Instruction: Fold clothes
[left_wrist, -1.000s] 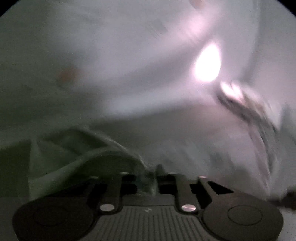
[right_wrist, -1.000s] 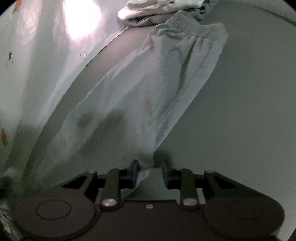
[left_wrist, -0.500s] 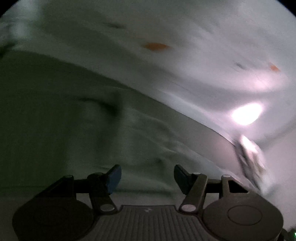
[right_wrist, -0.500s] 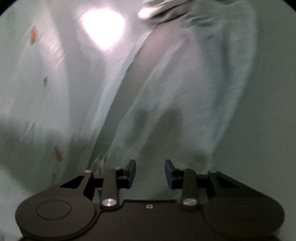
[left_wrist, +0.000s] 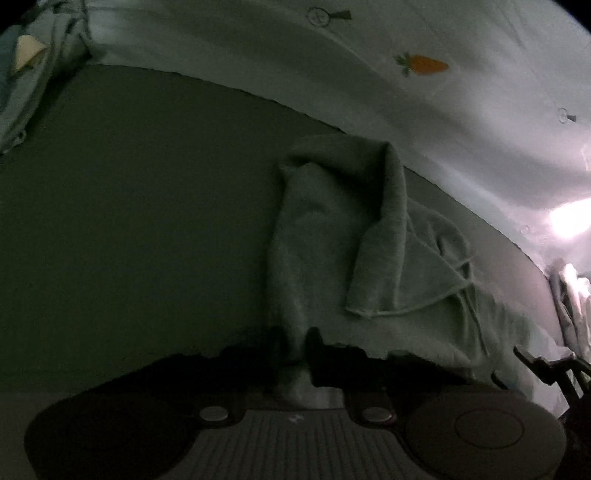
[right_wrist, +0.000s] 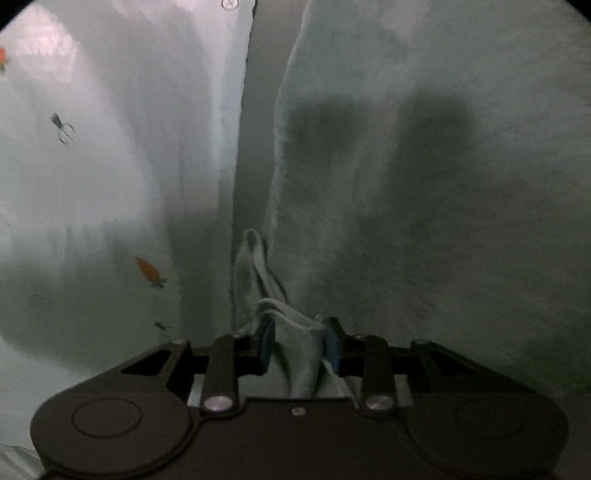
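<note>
A pale green garment (left_wrist: 332, 229) lies on the dark grey-green bed surface (left_wrist: 140, 221), one end folded back on itself. In the left wrist view my left gripper (left_wrist: 301, 350) sits at its near edge. Its jaws are closing, with a ridge of that cloth pinched between the dark fingers. In the right wrist view the same garment (right_wrist: 406, 166) stretches away ahead. My right gripper (right_wrist: 297, 343) has a bunched corner of the fabric between its blue pads (right_wrist: 332, 345), and its jaws are closing too.
A white sheet printed with carrots (left_wrist: 424, 64) (right_wrist: 147, 267) borders the dark surface. More clothes are heaped at the far left (left_wrist: 22, 74) and at the right edge (left_wrist: 569, 295). A bright glare (left_wrist: 569, 221) marks the sheet.
My left gripper opened wide, swung over the garment and closed on its near edge. My right gripper came down to the garment's corner, and cloth now fills the gap between its pads.
</note>
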